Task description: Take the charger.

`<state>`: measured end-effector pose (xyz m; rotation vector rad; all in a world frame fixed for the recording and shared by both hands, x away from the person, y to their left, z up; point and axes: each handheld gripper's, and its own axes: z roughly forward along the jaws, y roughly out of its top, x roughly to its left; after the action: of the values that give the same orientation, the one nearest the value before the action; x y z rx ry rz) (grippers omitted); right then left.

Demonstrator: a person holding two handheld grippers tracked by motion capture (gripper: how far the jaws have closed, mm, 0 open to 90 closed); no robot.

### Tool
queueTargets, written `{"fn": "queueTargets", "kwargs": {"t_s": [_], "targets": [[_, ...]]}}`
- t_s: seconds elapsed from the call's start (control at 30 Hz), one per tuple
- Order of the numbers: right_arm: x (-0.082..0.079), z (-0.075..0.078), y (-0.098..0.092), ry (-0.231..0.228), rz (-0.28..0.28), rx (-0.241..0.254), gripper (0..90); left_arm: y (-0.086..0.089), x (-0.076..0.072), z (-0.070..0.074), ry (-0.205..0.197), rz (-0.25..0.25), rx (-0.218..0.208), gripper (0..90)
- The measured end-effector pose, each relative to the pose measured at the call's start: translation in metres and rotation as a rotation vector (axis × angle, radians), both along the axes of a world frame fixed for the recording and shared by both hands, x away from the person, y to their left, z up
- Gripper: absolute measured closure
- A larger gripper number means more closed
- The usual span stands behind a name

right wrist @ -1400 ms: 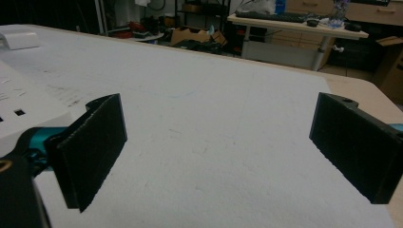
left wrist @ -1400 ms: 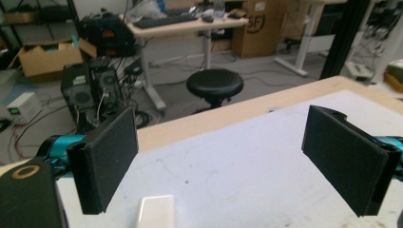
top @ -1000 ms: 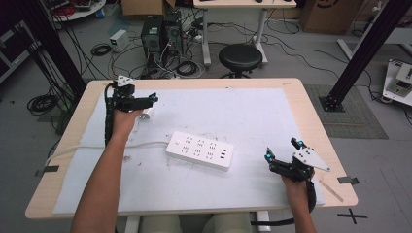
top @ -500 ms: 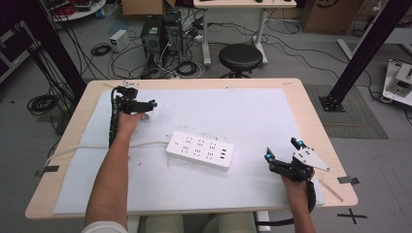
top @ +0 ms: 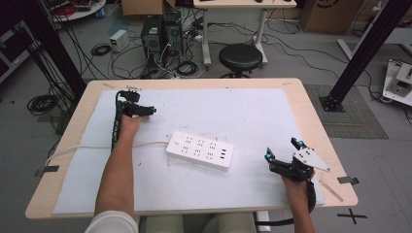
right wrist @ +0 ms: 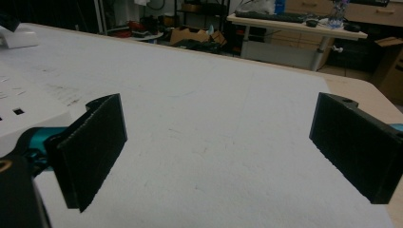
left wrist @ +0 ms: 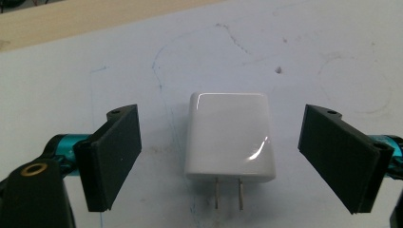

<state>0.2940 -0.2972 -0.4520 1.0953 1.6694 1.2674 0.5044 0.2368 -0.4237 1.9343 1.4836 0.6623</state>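
Your wooden rectangular surface (top: 318,124) carries a large white felt mat (top: 252,109) across nearly all of its top. Near the mat's middle lies the white oblong plastic power strip (top: 199,150), its pale cord (top: 82,147) running off to your left edge. Your left claw (left wrist: 218,159) sits at the far left part of the mat, with the small white glossy plug adapter (left wrist: 231,137) lying flat between its spread jaws, touching neither, prongs toward you. Your right claw (top: 283,150) is near the front right corner, right of the strip and apart from it. Behind the surface stands a round black stool (top: 240,57) on the floor.
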Motion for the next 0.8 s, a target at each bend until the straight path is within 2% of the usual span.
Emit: {"fn": "queueTargets", "kwargs": {"t_s": [0.33,0.43,0.6,0.8], "targets": [[0.000,0.000,0.000,0.007,-0.002,0.007,5.1,0.002,0.008,-0.018,0.048,0.001,-0.007,14.3],[0.000,0.000,0.001,0.015,-0.007,0.010,5.1,0.001,0.009,-0.020,0.062,-0.004,0.004,14.5],[0.000,0.000,0.000,0.015,-0.005,0.008,5.1,-0.001,0.009,-0.020,0.045,-0.013,0.009,21.1],[0.000,0.000,0.000,0.013,-0.002,0.005,5.0,-0.002,0.009,-0.019,0.050,-0.013,-0.015,26.8]]}}
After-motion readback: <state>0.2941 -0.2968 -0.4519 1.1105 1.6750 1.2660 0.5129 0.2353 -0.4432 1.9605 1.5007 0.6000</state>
